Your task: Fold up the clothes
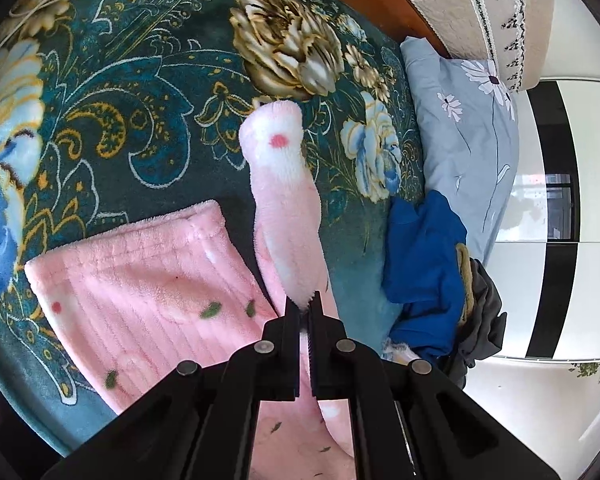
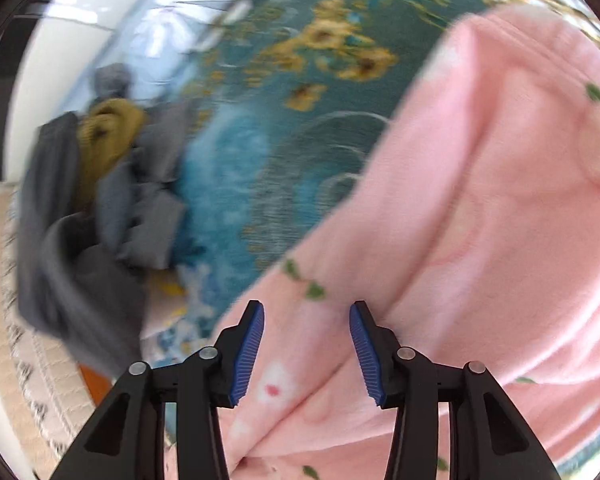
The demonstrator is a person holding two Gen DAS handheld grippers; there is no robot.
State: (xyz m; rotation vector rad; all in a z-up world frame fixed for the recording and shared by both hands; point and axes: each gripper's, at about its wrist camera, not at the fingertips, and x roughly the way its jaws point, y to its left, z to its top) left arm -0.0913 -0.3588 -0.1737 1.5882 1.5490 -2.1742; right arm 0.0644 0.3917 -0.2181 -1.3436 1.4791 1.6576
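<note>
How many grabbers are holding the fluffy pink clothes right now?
1. The left gripper is shut on a fold of the pink garment. The right gripper hangs open above the pink fabric, holding nothing.

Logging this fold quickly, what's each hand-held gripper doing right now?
Left hand-held gripper: closed on the pink fleece garment.
Right hand-held gripper: open, holding nothing, above the pink fleece.

The pink garment [image 1: 148, 280] looked like plush, ribbed fleece, and the floral blanket [image 1: 140, 120] under it was soft, matt pile. The left gripper [image 1: 305, 312] was matt black plastic; the right gripper [image 2: 307, 344] carried ridged blue pads [image 2: 249, 356].
</note>
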